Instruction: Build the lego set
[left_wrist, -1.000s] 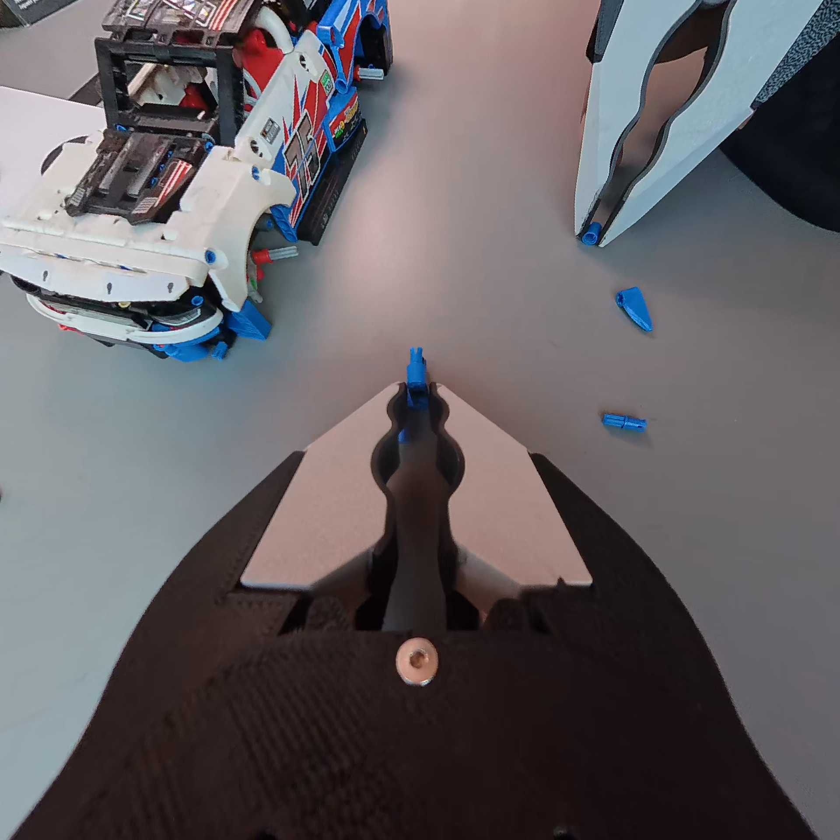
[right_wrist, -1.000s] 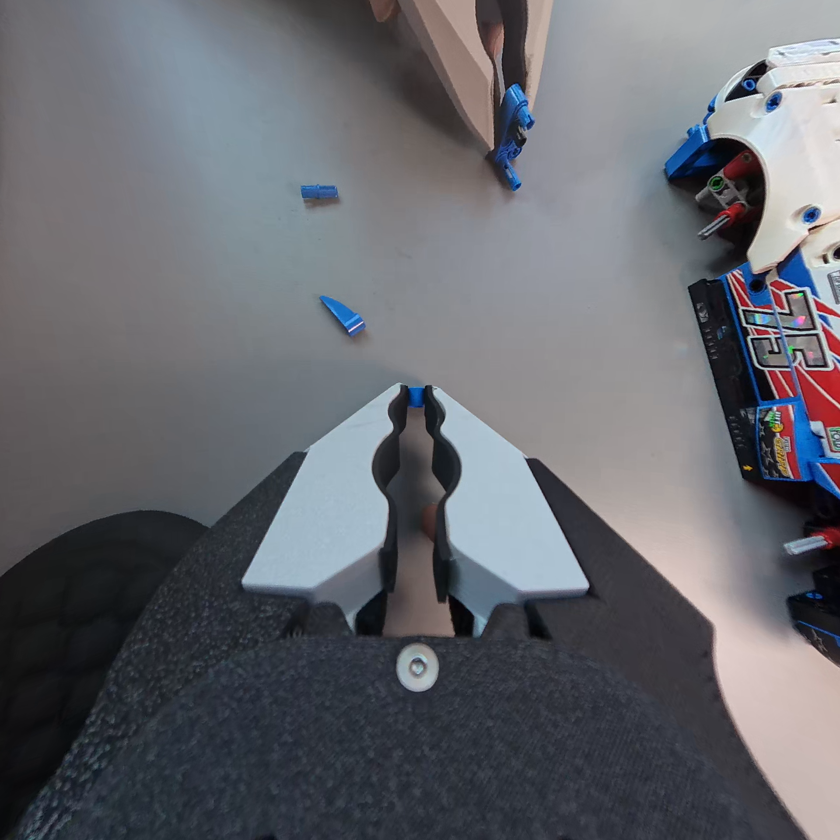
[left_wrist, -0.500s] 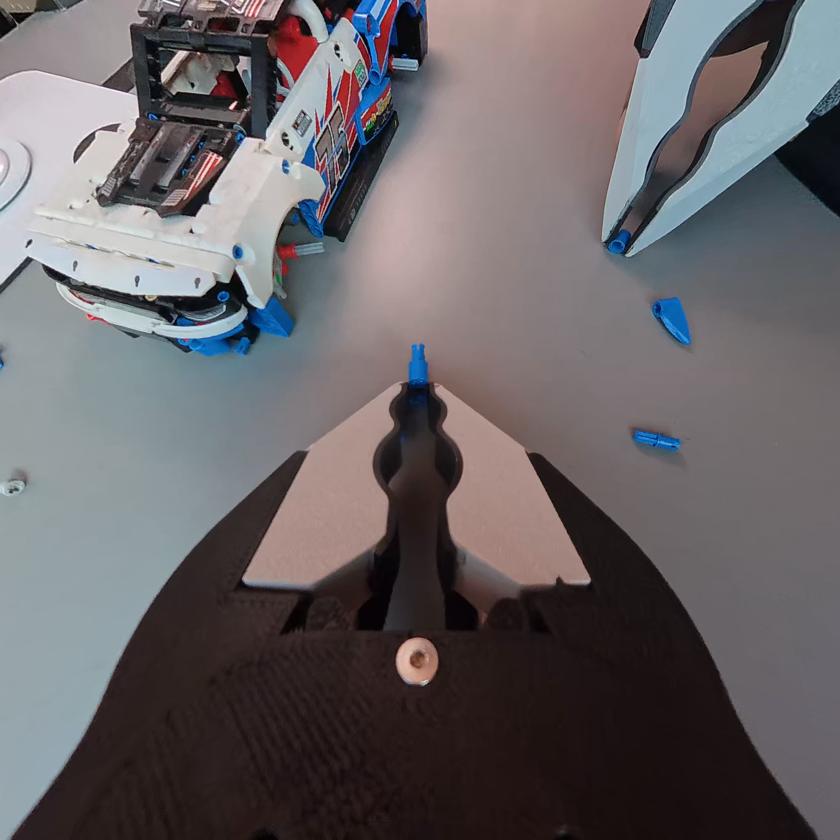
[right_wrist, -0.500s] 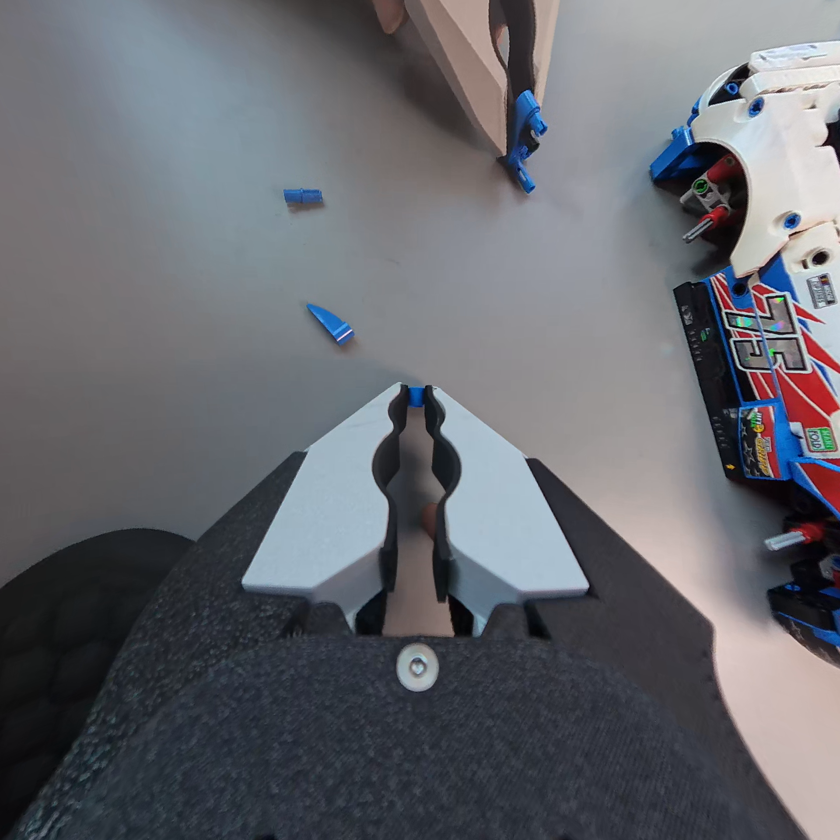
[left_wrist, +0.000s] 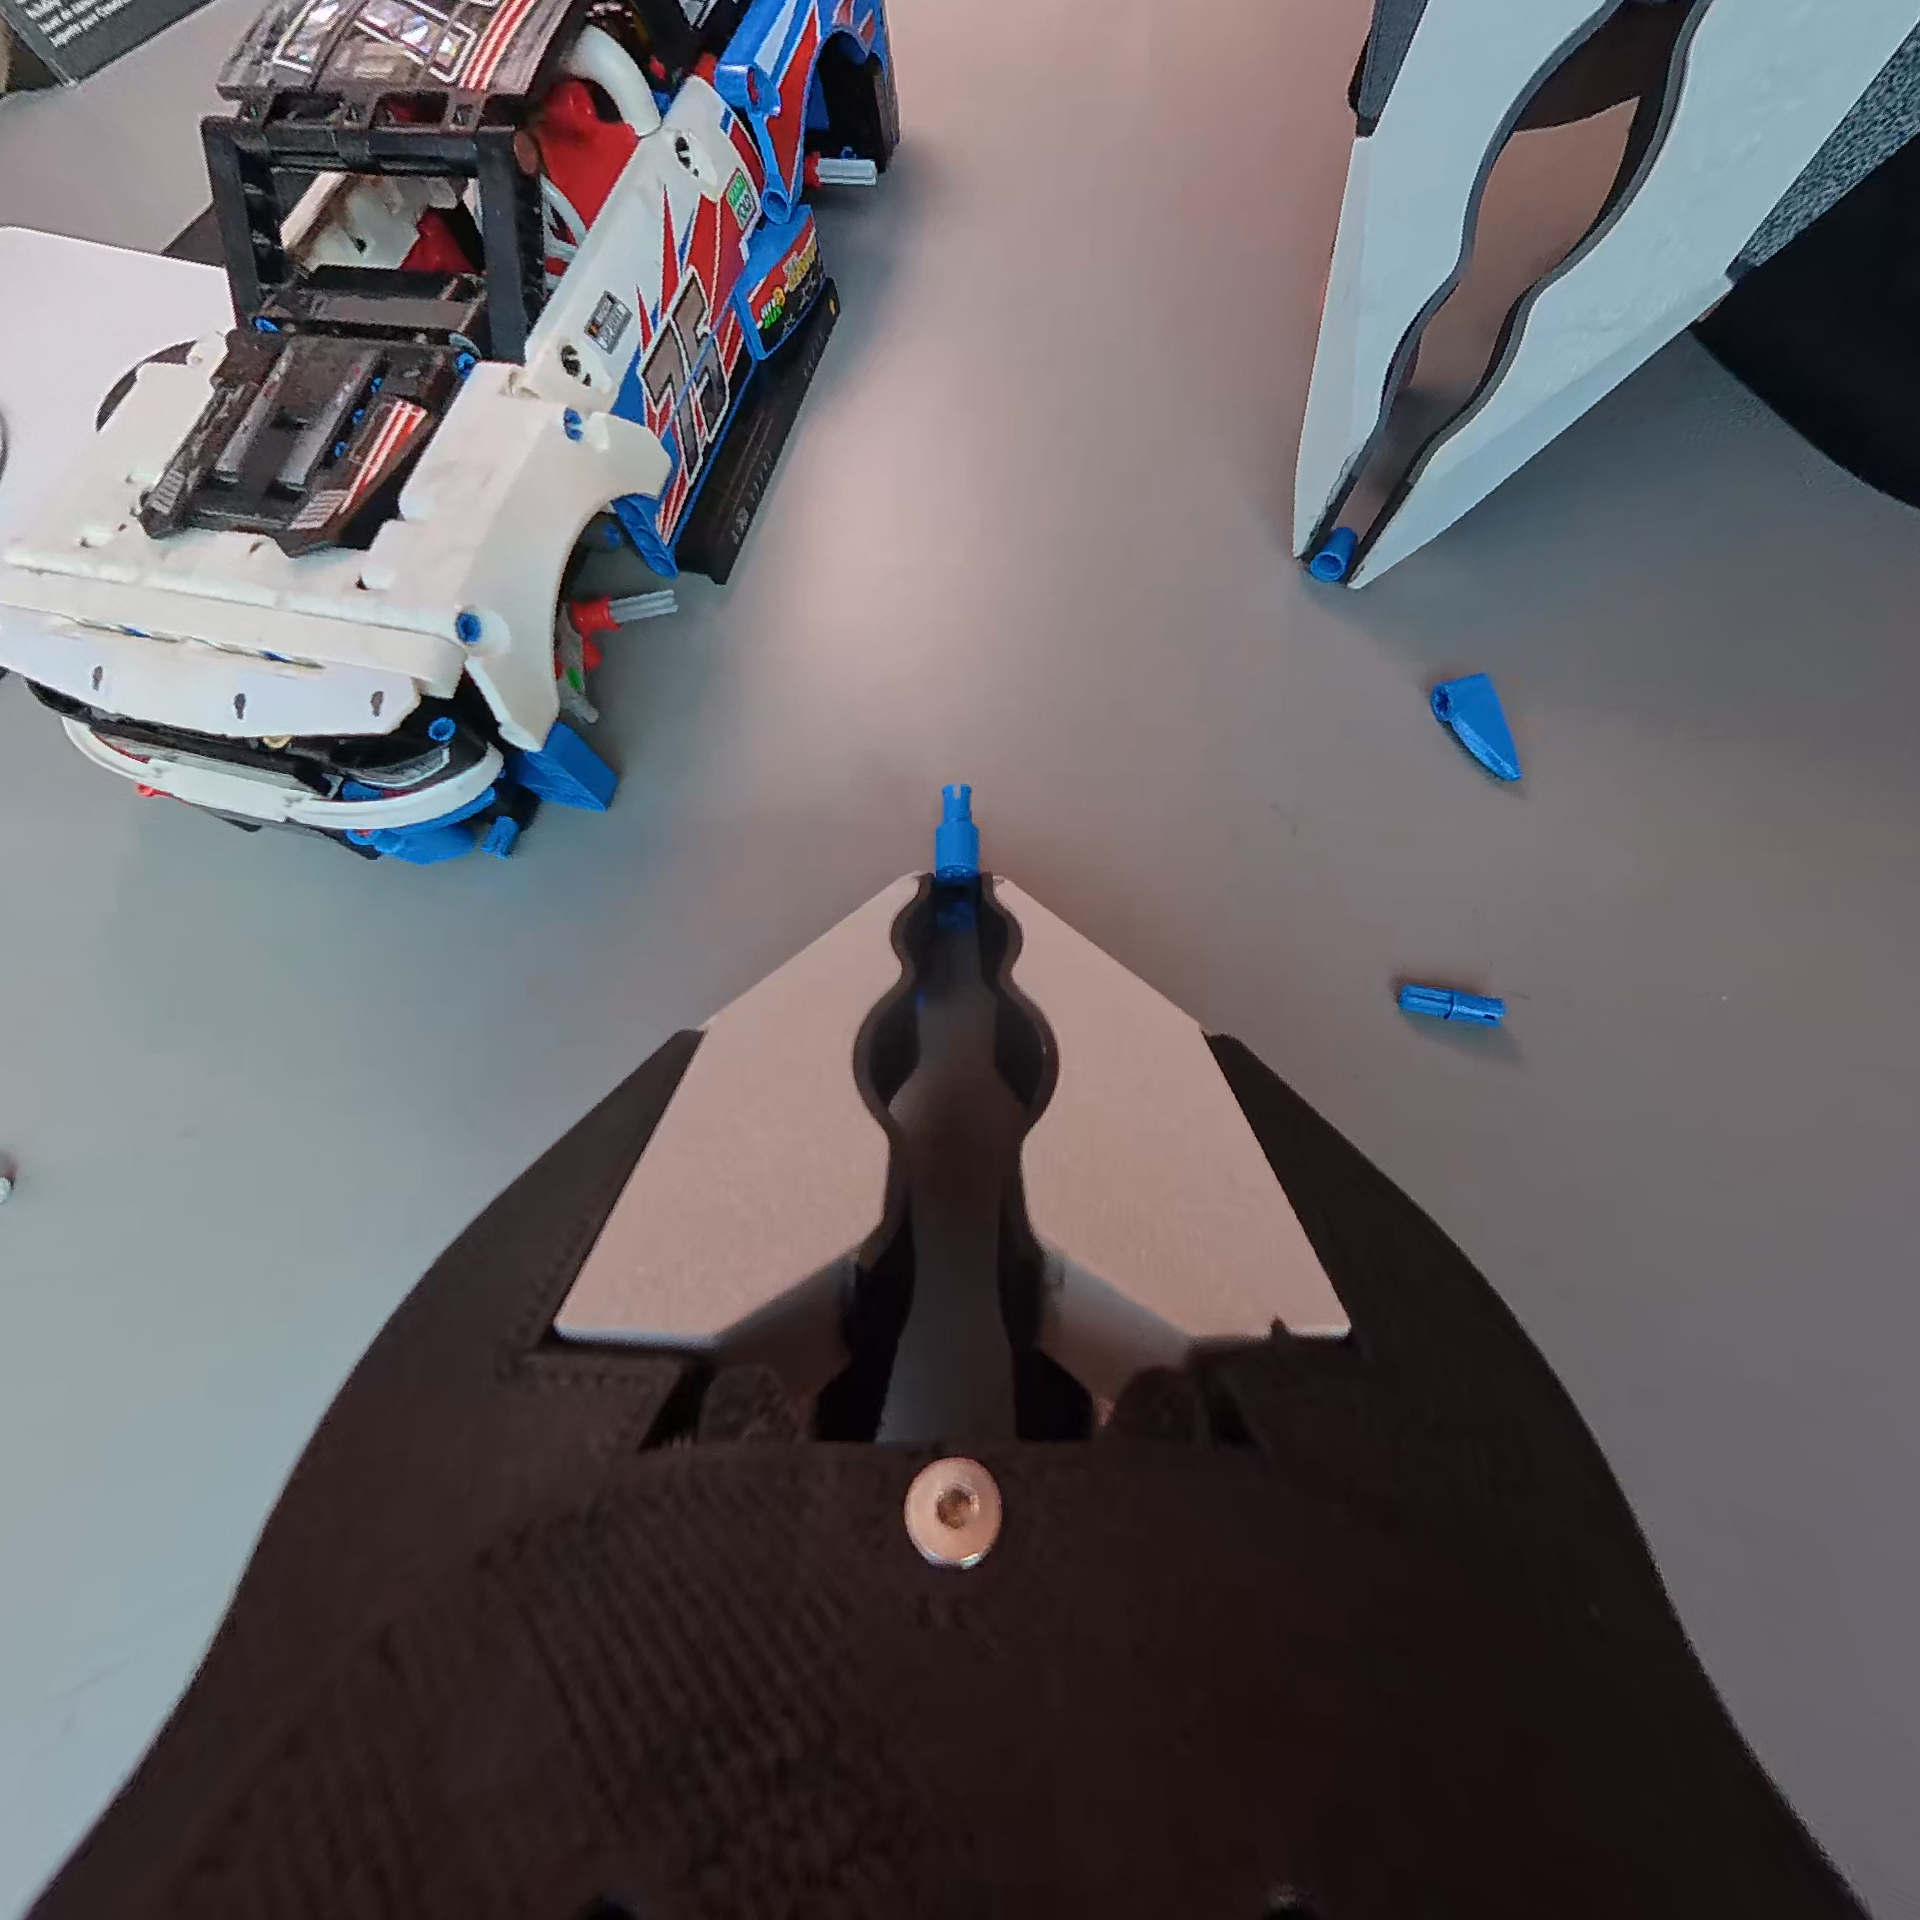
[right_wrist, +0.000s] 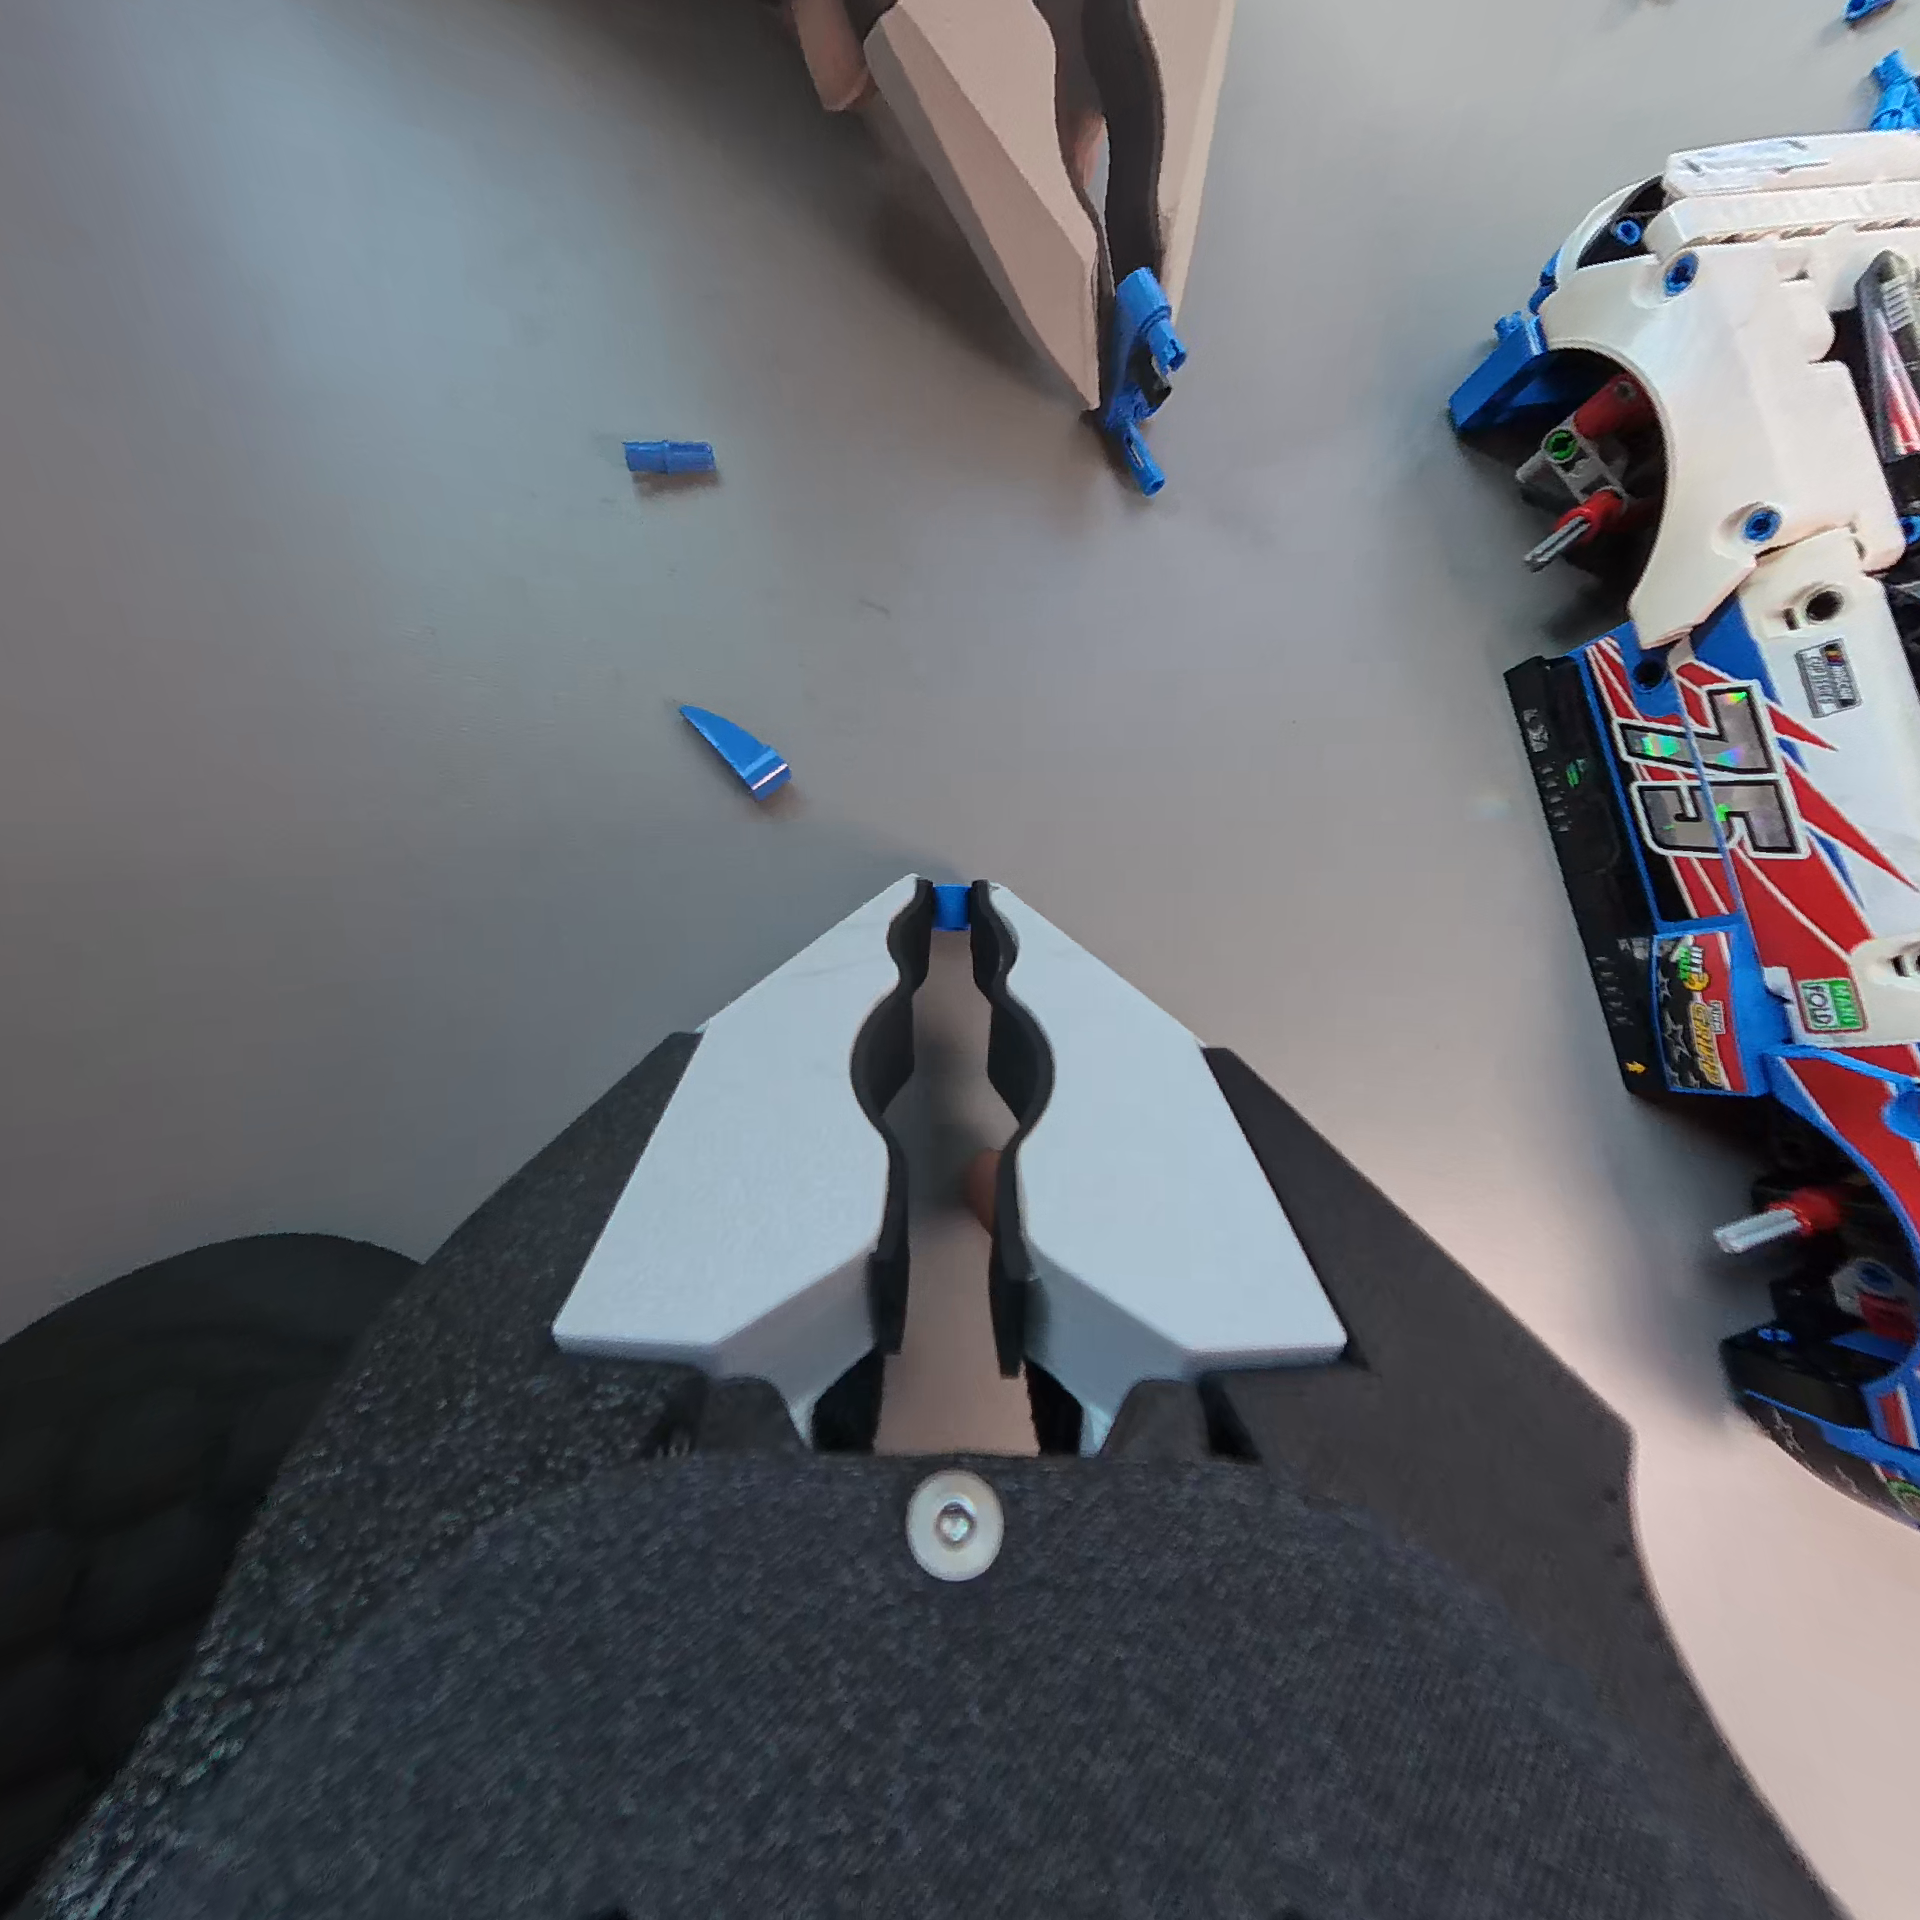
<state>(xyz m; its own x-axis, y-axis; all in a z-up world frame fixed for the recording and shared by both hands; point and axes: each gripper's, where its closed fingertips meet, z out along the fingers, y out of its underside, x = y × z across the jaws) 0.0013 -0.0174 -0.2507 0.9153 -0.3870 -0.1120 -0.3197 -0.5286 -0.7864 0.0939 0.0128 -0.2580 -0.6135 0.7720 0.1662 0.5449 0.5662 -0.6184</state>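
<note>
A white, blue and red lego race car (left_wrist: 436, 436) stands on the grey table at the upper left of the left wrist view and at the right edge of the right wrist view (right_wrist: 1766, 727). My left gripper (left_wrist: 954, 883) is shut on a small blue lego assembly with pins (left_wrist: 956, 831), also seen from the side in the right wrist view (right_wrist: 1138, 374). My right gripper (right_wrist: 951, 894) is shut on a small blue pin (right_wrist: 950, 902), which shows at its tips in the left wrist view (left_wrist: 1332, 553).
A blue curved wedge piece (left_wrist: 1475, 727) and a loose blue pin (left_wrist: 1450, 1006) lie on the table between the grippers; they also show in the right wrist view (right_wrist: 740, 750), (right_wrist: 669, 457). A white sheet (left_wrist: 73, 343) lies under the car's far side. Spacing between my two grippers at the tips: around 11 cm.
The left gripper has moved a little relative to the car, which now sits slightly lower and larger in its view. Both grippers keep their blue pieces.
</note>
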